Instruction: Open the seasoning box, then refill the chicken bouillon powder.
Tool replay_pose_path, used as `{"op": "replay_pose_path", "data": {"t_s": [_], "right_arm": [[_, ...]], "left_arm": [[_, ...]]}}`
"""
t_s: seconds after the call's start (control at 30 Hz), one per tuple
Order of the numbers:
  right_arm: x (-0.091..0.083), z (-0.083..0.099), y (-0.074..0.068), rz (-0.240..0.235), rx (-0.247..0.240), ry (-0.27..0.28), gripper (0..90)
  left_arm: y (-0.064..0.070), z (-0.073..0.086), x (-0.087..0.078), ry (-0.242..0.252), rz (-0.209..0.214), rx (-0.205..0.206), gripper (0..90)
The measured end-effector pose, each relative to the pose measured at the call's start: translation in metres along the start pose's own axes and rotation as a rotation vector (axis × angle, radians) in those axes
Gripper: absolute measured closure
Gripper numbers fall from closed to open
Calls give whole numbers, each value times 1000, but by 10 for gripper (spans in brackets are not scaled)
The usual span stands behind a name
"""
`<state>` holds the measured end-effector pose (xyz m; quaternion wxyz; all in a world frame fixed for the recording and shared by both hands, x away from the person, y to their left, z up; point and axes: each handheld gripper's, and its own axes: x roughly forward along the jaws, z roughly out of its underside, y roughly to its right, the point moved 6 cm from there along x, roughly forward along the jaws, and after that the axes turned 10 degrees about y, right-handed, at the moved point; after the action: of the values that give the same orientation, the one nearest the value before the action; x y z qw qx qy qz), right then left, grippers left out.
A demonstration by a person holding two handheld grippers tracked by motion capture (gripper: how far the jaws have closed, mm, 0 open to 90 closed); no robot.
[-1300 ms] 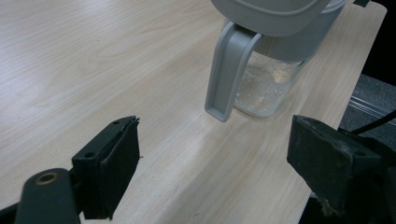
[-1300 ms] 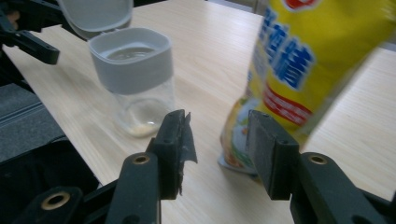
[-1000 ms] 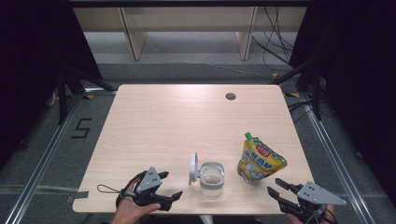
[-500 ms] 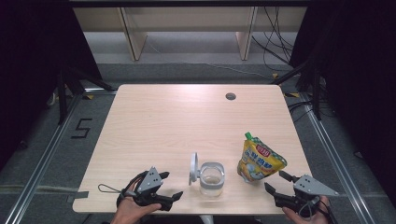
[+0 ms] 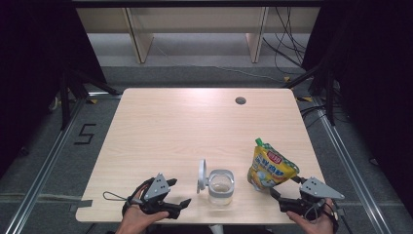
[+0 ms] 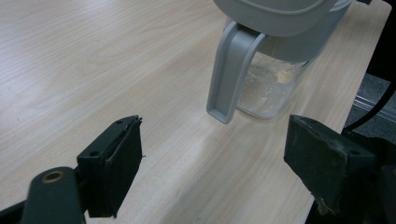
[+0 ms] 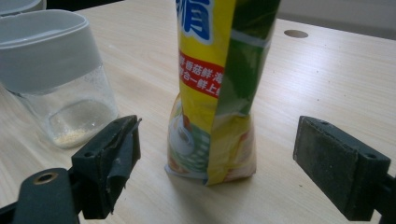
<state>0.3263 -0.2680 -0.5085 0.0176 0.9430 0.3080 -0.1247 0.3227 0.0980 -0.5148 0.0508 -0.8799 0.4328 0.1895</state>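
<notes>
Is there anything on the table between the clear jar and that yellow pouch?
Nothing: a narrow strip of bare wood separates the jar from the pouch, seen in the high view and the right gripper view.

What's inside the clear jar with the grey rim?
The clear jar holds just a thin layer of pale grains at the bottom; otherwise it looks empty. Its grey rim hides the upper part of the inside. Its lid is flipped open.

glossy pouch (image 5: 271, 167), matt wood table (image 5: 185, 126).

Both tongs, left (image 5: 181, 205) and right (image 5: 275, 197), gape wide, hand-held low
</notes>
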Motion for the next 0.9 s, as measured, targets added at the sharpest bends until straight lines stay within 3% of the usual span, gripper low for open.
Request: {"op": "replay_pose_path", "data": {"t_s": [0.03, 0.07, 0.13, 0.17, 0.2, 0.23, 0.3, 0.33, 0.4, 0.43, 0.5, 0.53, 0.57, 0.6, 0.63, 0.7, 0.77, 0.8, 0.9], "right_arm": [[3, 0, 2, -3, -22, 5, 158], [2, 1, 0, 8, 2, -11, 158], [8, 1, 2, -8, -29, 7, 158], [8, 3, -1, 6, 10, -12, 158], [10, 4, 0, 14, 1, -10, 158], [13, 3, 1, 3, -16, -2, 158], [15, 4, -1, 1, 9, 1, 158], [18, 3, 2, 3, -31, 14, 158], [19, 3, 1, -5, -14, 12, 158], [20, 3, 2, 5, -36, 14, 158], [21, 4, 0, 1, -22, 1, 158], [21, 5, -3, 7, 12, -6, 158], [23, 4, 0, -6, -20, 15, 158], [23, 4, -2, 5, 1, 12, 158], [24, 3, 1, 7, -32, 23, 158], [28, 4, 1, 1, -38, 22, 158], [29, 4, -1, -5, -27, 20, 159], [28, 5, -5, 5, 15, -1, 159], [30, 4, -5, 2, -1, 16, 162]], "left_arm": [[0, 0, 0, 1, -3, -2, 187], [0, 0, 1, 8, 2, 0, 187], [1, 0, 1, 6, 7, -2, 189], [2, 0, 2, 6, 11, 4, 192], [2, 0, 1, -3, 13, 5, 196], [2, -1, 2, 7, 31, -10, 198], [2, -1, 1, 20, 45, -51, 201], [2, -1, 1, 18, 40, -42, 201], [1, -1, 1, 22, 27, -34, 203], [1, -1, 1, 15, 21, -29, 203], [1, 0, 1, 8, 24, -19, 203], [1, 0, 1, 7, 25, -11, 203], [2, 0, 2, 14, 25, -15, 204], [2, 0, 2, 6, 24, -8, 205], [3, 0, 2, 13, 26, -10, 205], [3, -1, 2, 20, 31, 0, 206], [3, 0, 1, 18, 24, -9, 206], [2, 1, 1, 9, 26, -5, 207], [2, 0, 2, 23, 22, -18, 208]]}}
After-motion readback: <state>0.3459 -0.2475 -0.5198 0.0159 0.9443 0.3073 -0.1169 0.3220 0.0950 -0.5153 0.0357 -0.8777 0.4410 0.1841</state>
